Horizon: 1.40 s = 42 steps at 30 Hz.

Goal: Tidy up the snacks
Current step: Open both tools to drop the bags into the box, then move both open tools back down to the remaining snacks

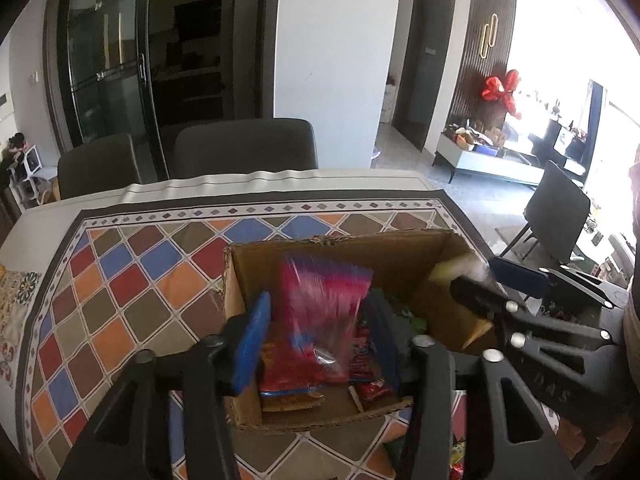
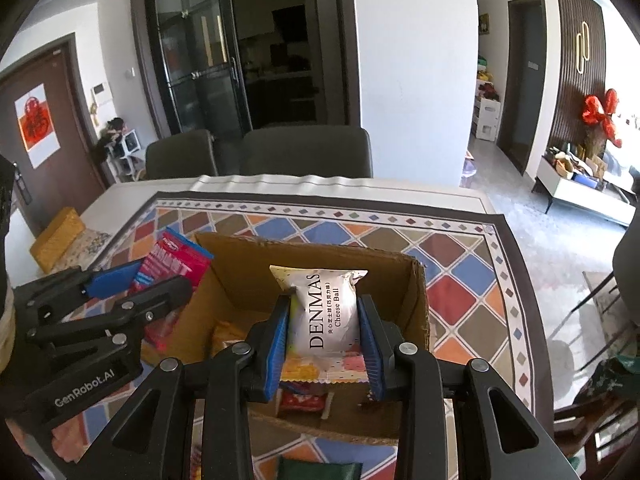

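Observation:
An open cardboard box stands on the patterned tablecloth and holds several snack packets. In the left wrist view my left gripper is over the box; a blurred pink-and-red snack bag hangs between its fingers, which stand wide and clear of it. In the right wrist view my right gripper is shut on a white DENMAS Cheese Ball packet above the box. The left gripper also shows at the left there, by the pink bag.
Two dark chairs stand behind the table. A yellow packet lies at the table's far left. More snack packets lie on the cloth near the front edge. Another chair stands to the right.

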Available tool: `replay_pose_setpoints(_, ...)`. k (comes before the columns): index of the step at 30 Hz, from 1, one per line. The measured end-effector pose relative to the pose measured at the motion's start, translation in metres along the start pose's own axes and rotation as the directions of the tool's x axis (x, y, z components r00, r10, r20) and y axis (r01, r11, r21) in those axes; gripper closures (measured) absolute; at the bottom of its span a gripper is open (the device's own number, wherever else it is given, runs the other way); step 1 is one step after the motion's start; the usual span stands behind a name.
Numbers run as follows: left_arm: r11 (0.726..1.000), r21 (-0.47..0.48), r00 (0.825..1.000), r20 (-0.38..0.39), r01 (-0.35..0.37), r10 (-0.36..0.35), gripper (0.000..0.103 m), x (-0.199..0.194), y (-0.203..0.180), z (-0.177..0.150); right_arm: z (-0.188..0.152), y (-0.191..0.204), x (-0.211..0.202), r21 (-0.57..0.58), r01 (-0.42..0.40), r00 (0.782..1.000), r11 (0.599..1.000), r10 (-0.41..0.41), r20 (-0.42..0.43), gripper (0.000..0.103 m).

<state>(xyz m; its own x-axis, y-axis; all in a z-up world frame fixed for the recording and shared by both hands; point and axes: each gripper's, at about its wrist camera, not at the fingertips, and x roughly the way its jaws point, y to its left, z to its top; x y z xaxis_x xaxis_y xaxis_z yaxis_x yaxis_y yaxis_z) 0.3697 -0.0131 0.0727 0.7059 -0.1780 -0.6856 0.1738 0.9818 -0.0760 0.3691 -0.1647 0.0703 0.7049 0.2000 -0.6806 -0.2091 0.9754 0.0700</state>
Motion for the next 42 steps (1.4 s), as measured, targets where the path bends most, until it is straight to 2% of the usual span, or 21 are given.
replay_pose_setpoints(1, 1.0, 0.0, 1.0, 0.007, -0.005, 0.005, 0.043, -0.001, 0.001, -0.001, -0.001, -0.001, 0.001, 0.0, 0.005, 1.0, 1.0, -0.005, -0.004, 0.051)
replay_pose_setpoints(2, 1.0, 0.002, 1.0, 0.017, -0.011, 0.011, 0.043, -0.005, 0.0, -0.003, -0.002, -0.001, 0.002, 0.004, 0.012, 1.0, 1.0, -0.012, -0.008, 0.049)
replay_pose_setpoints(11, 0.998, 0.001, 0.994, 0.092, -0.059, 0.059, 0.036, -0.046, -0.001, -0.032, -0.024, 0.002, -0.022, -0.014, 0.038, 0.999, 0.999, -0.037, 0.028, 0.049)
replay_pose_setpoints(20, 0.998, 0.033, 0.992, 0.119, -0.053, 0.049, 0.036, -0.078, -0.011, -0.066, -0.055, 0.006, -0.056, 0.024, -0.006, 0.999, 1.0, 0.005, 0.053, 0.049)
replay_pose_setpoints(25, 0.998, 0.034, 0.989, 0.142, -0.054, 0.049, 0.034, -0.096, -0.014, -0.084, -0.072, 0.01, -0.074, 0.04, 0.002, 0.997, 0.999, -0.005, 0.079, 0.049)
replay_pose_setpoints(35, 0.999, 0.036, 0.994, 0.11, -0.031, 0.027, 0.033, -0.111, -0.02, -0.12, -0.106, 0.018, -0.094, 0.065, 0.004, 0.996, 0.998, -0.01, 0.085, 0.049)
replay_pose_setpoints(42, 0.999, 0.029, 0.996, 0.077, -0.036, 0.033, 0.033, -0.111, -0.022, -0.146, -0.133, 0.014, -0.091, 0.105, -0.014, 0.999, 0.994, 0.01, 0.043, 0.049)
